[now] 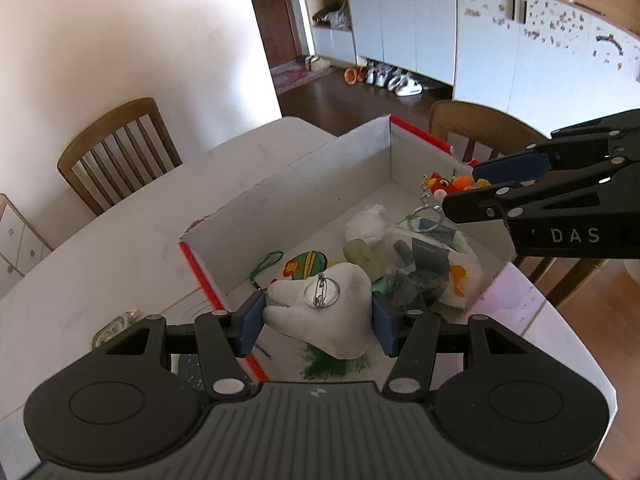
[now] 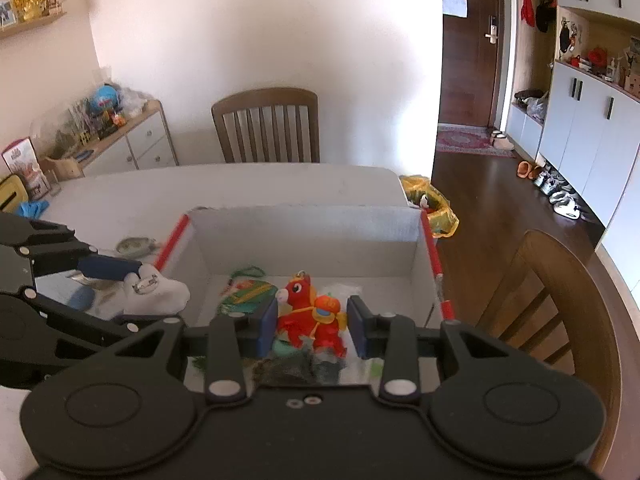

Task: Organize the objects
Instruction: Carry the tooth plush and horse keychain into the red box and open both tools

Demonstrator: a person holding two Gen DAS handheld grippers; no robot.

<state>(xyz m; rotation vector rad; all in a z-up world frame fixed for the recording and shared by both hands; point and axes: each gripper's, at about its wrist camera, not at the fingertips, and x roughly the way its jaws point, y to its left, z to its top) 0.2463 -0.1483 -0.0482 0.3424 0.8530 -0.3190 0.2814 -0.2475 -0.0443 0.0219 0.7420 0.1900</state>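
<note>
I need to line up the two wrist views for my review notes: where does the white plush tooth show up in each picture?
Left wrist view: the white plush tooth sits bottom centre, clamped between the left gripper fingers, over the near edge of the box.
Right wrist view: the tooth is at mid-left, held just outside the box's left wall.
Shared landmark: the box's red-edged left rim.

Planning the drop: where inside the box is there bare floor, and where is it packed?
Bare floor of the box runs along its far wall and toward the back corner, beyond the green lanyard. The near end is crowded: plastic bag of items, colourful tag. Left gripper holds the white plush, right gripper the red horse toy.
</note>
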